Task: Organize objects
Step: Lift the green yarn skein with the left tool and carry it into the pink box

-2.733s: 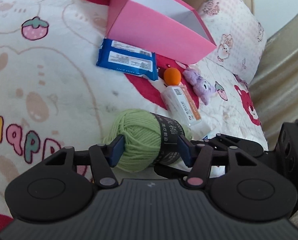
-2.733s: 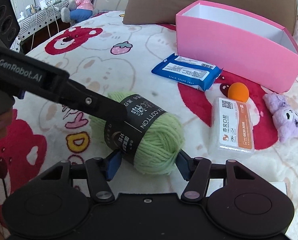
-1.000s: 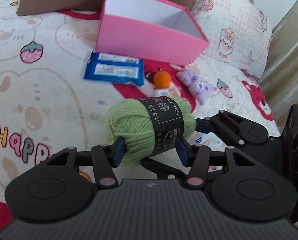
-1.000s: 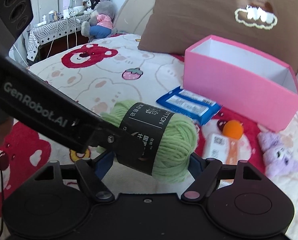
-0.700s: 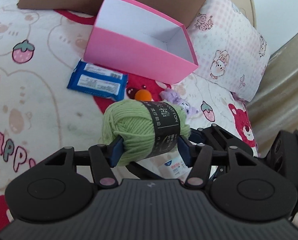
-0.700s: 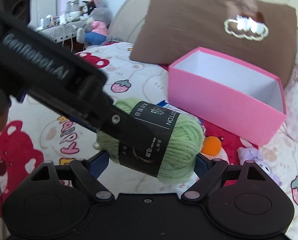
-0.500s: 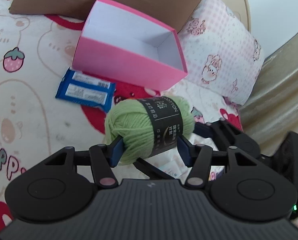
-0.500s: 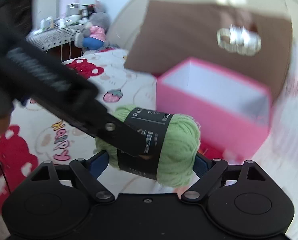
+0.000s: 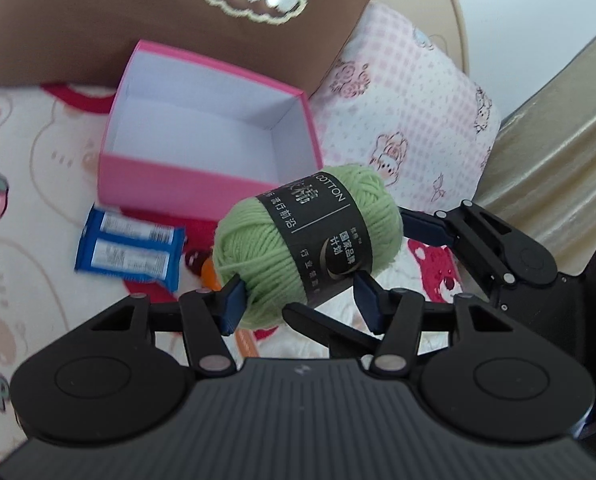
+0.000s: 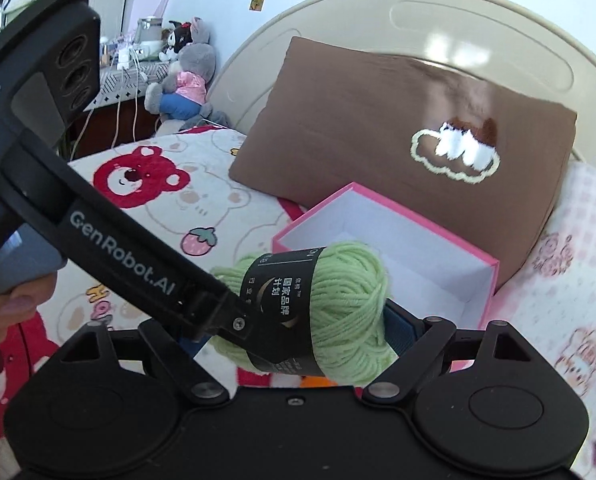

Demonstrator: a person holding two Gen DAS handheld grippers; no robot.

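A green yarn ball [image 9: 310, 240] with a black paper band hangs in the air, gripped from two sides. My left gripper [image 9: 300, 300] is shut on it, and my right gripper [image 10: 298, 332] is shut on the same yarn ball [image 10: 338, 312]. The right gripper also shows in the left wrist view [image 9: 478, 248]. The open pink box [image 9: 145, 172] with a white inside lies just beyond and below the yarn. It also shows in the right wrist view [image 10: 486, 276], empty.
A blue wipes packet [image 9: 129, 250] and an orange ball [image 9: 209, 278] lie on the bear-print bedspread in front of the box. A brown pillow [image 10: 378, 128] and a pink checked pillow [image 9: 410, 120] stand behind it. The bed edge is at the right.
Both grippers have lifted the yarn ball off the bedspread and carried it toward the pink box, which is now closer and seen from above.
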